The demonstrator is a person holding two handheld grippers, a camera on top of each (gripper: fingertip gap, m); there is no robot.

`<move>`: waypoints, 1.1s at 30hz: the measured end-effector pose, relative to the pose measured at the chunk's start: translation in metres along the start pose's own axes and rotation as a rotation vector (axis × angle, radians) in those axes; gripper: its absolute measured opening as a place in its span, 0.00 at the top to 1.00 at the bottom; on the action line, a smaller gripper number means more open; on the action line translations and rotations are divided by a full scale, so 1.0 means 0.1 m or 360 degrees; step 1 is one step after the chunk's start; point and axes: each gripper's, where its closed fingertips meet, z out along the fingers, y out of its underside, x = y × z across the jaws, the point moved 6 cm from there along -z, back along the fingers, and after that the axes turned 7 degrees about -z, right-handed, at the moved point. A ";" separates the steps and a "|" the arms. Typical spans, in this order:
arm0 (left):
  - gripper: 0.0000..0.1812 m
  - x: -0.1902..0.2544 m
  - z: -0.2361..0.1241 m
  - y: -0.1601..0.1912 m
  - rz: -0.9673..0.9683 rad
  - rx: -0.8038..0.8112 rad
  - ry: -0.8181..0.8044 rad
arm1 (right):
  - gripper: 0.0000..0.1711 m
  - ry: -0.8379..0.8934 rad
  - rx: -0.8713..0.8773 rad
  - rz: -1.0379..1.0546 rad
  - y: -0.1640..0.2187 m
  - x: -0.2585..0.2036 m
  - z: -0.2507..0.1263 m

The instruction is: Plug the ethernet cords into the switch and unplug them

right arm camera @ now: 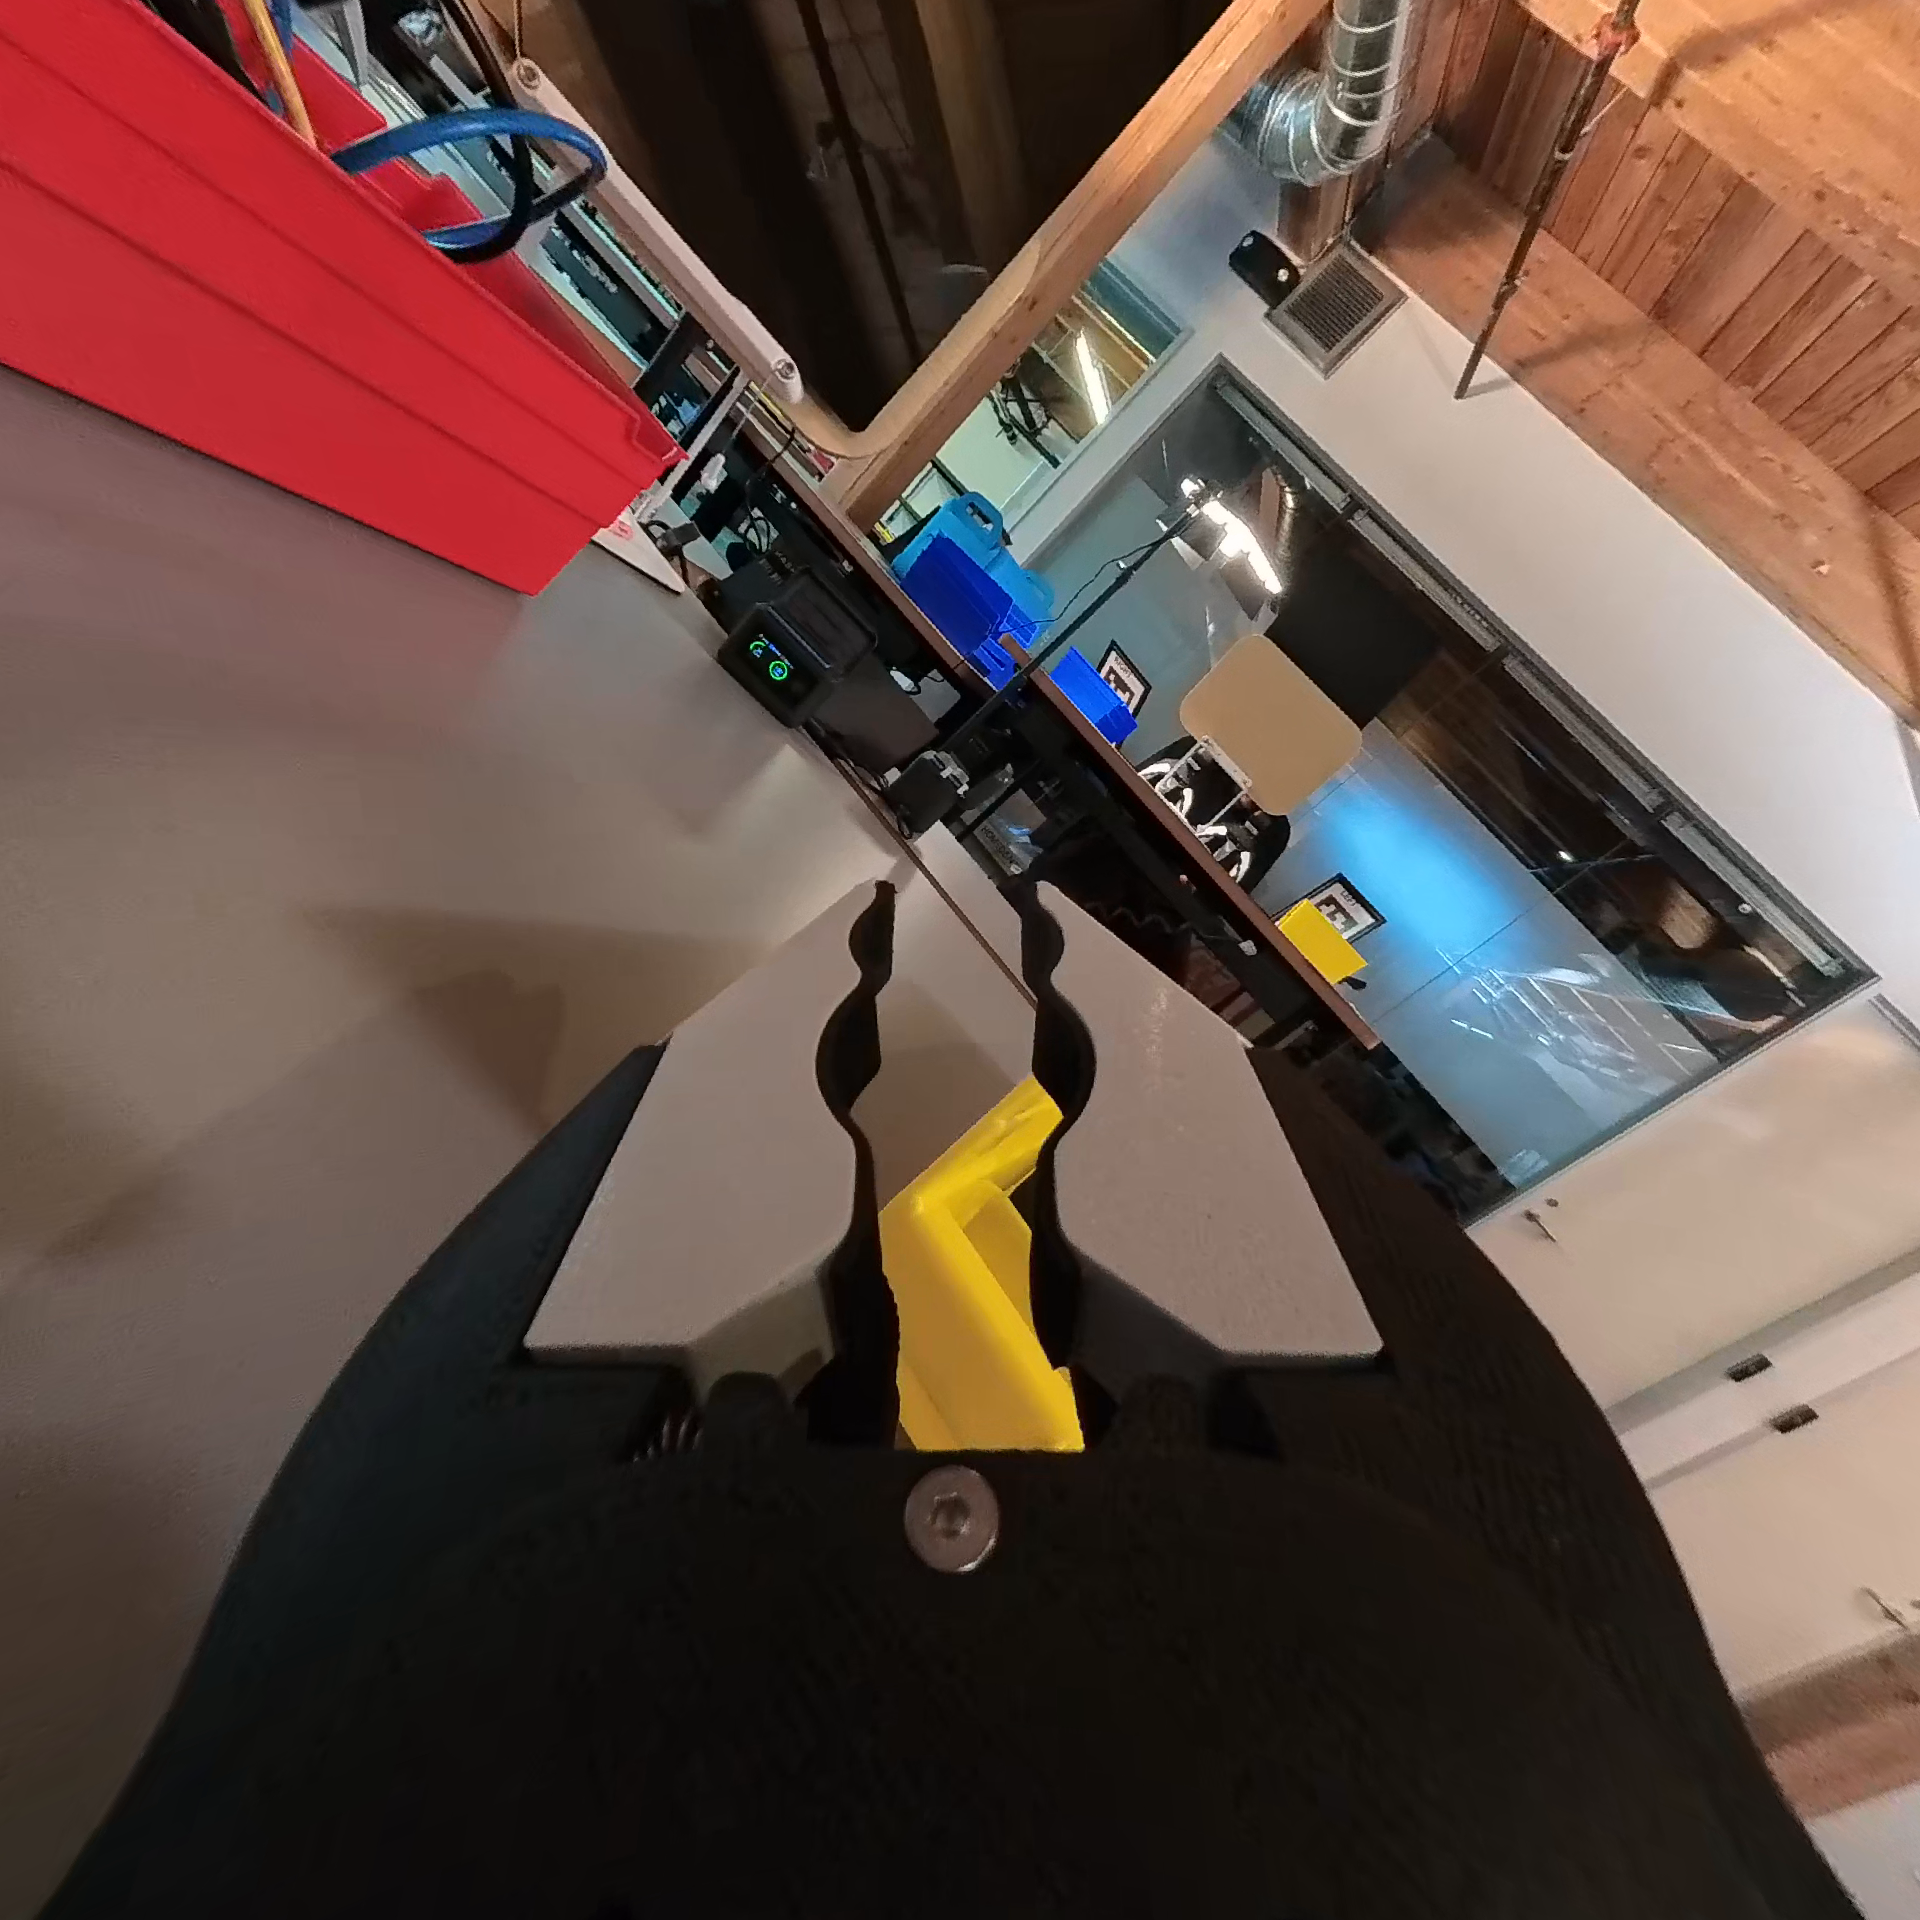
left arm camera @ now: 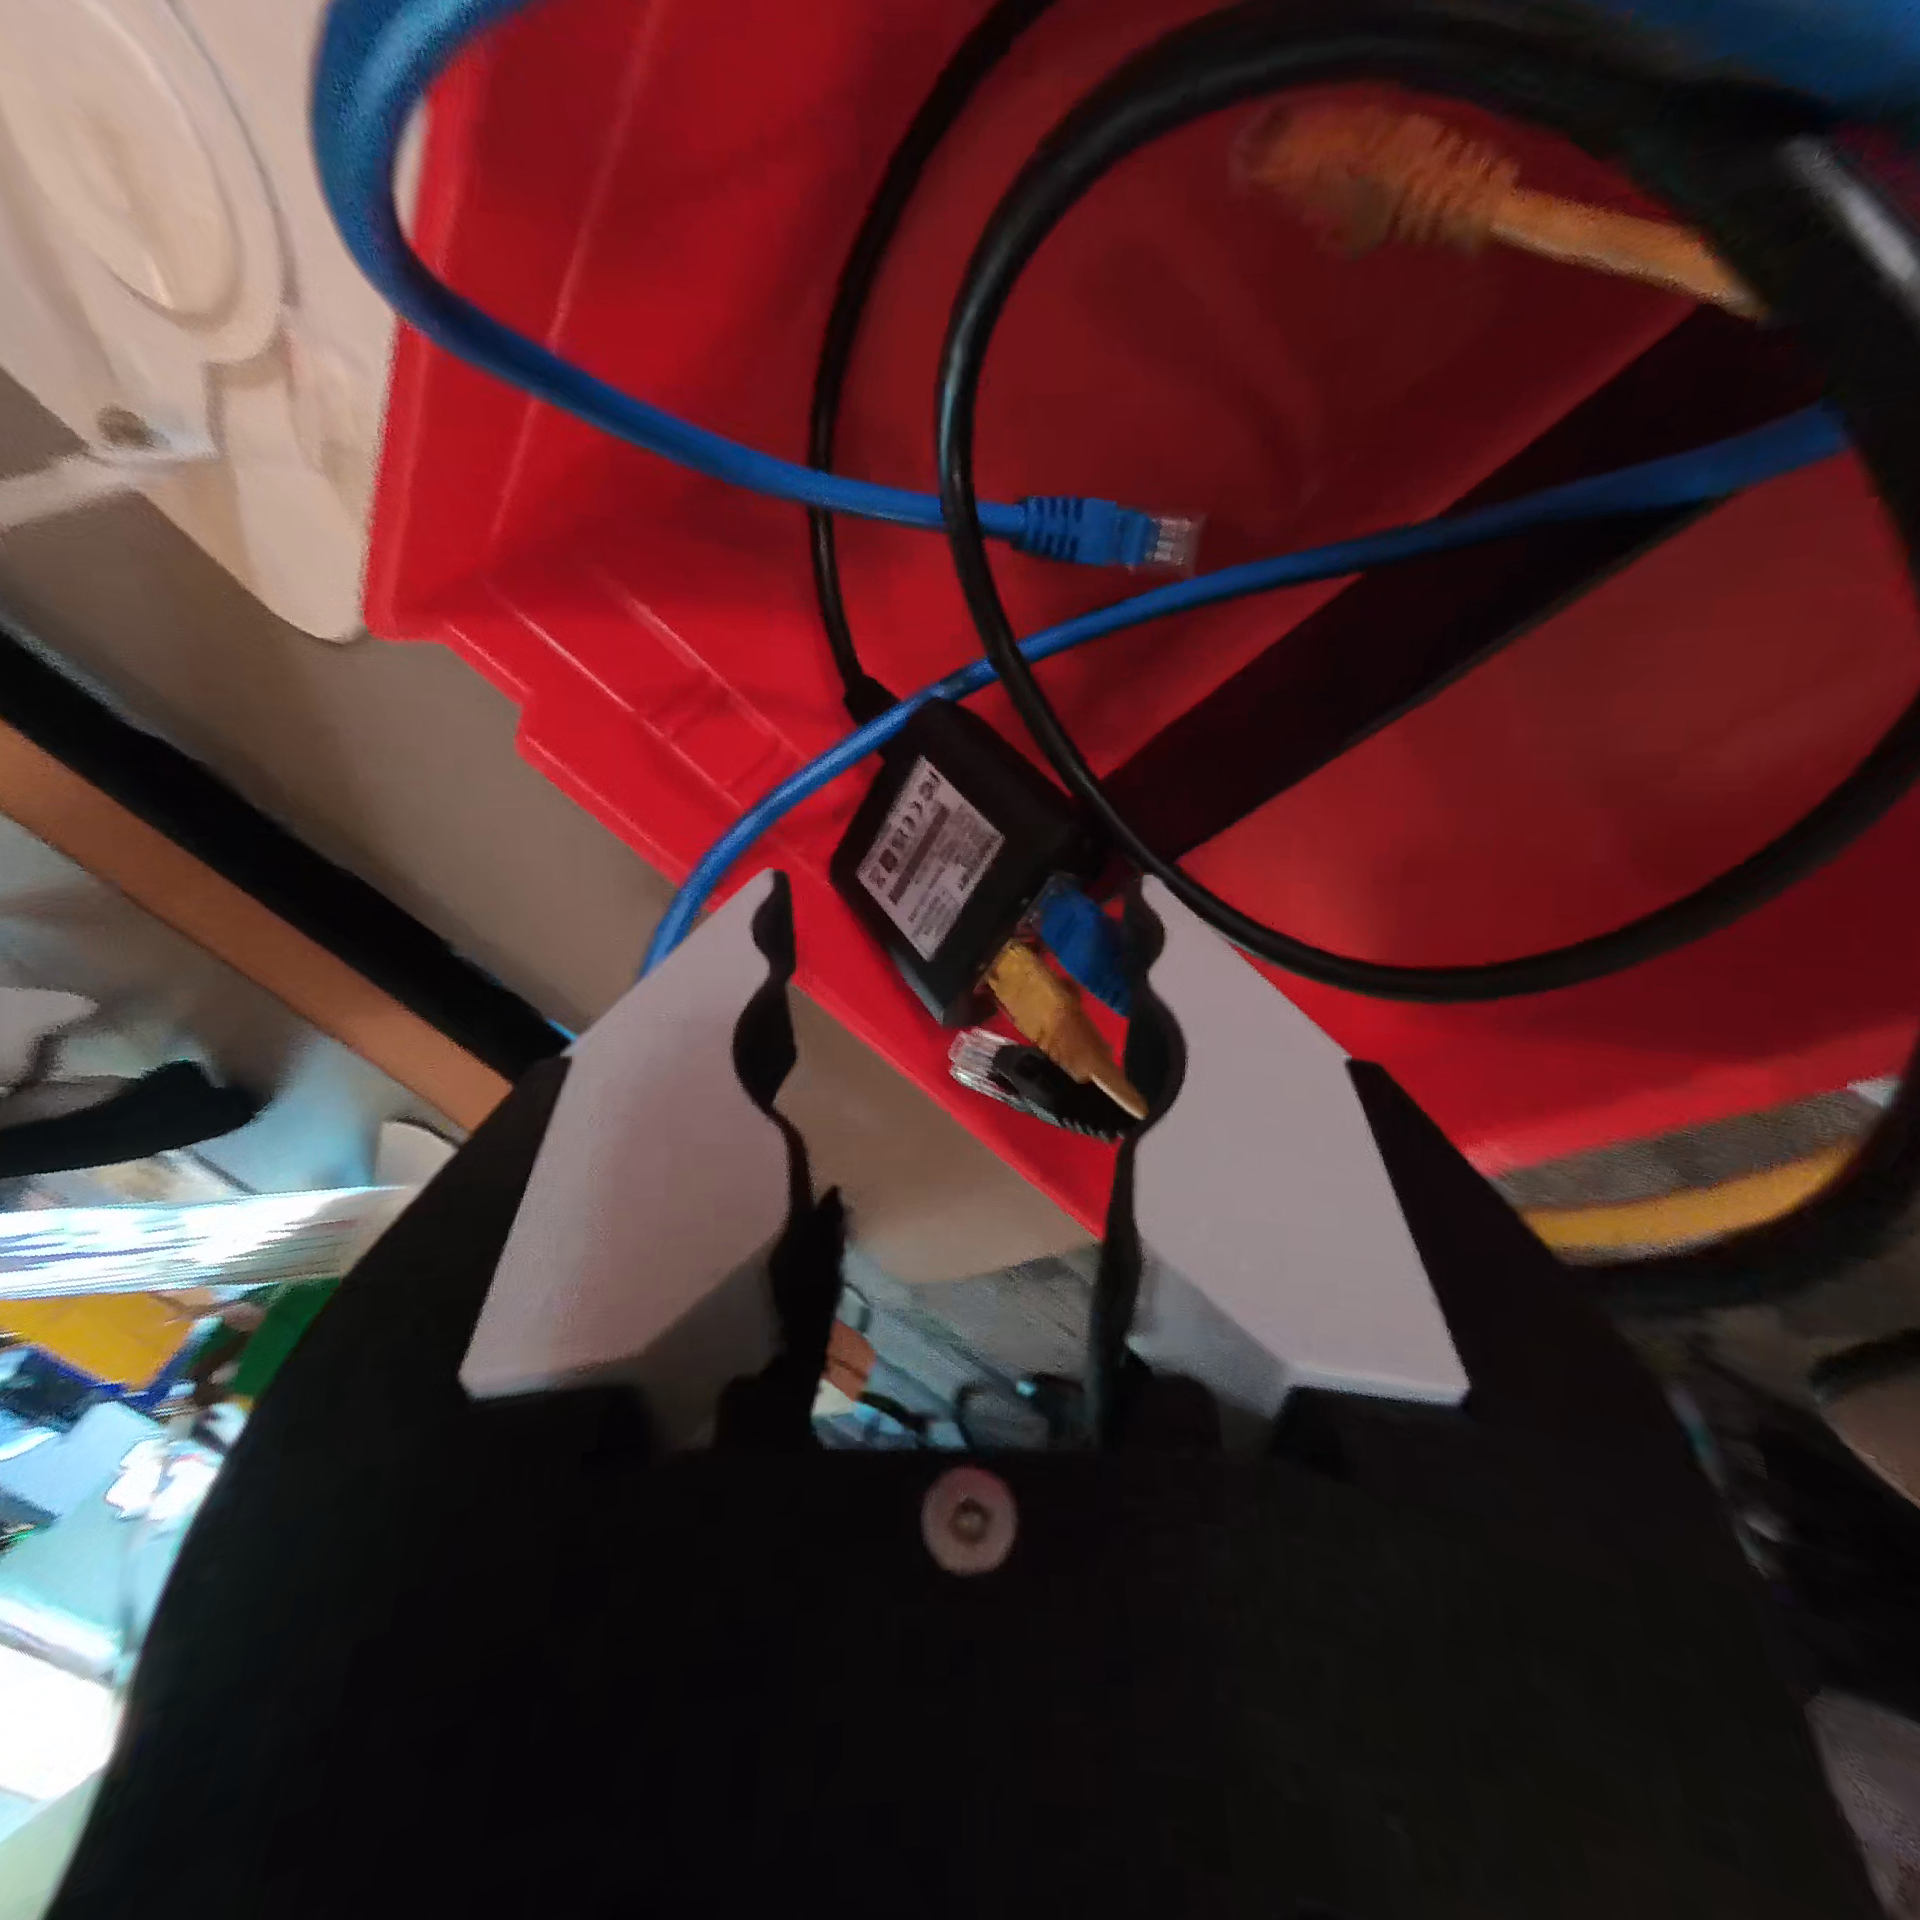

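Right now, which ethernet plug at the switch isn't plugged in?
The black plug, lying loose just below the switch; the yellow plug and blue plug sit in ports.

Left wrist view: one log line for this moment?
left gripper: open, empty, near small black switch | blue plug, yellow plug: in switch | black plug: loose | right gripper: open, away

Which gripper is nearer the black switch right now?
Left. The left gripper hovers open right at the switch in the red bin; the right gripper points away, outside the bin.
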 end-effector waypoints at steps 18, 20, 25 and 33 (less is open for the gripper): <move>0.67 -0.06 0.35 -0.20 -0.0303 -0.0353 -0.0230 | 0.87 -0.0042 -0.0012 -0.0022 0.02 -0.02 -0.01; 0.65 -0.05 0.37 -0.21 -0.0265 -0.0421 -0.0270 | 0.87 -0.0048 -0.0010 -0.0023 0.02 -0.02 -0.01; 0.63 -0.04 0.44 -0.23 -0.0194 -0.0632 -0.0347 | 0.87 -0.0077 -0.0019 -0.0026 0.02 -0.04 0.00; 0.71 -0.03 0.56 -0.17 -0.0213 -0.0838 -0.0306 | 0.87 -0.0096 -0.0027 -0.0032 0.03 -0.04 0.00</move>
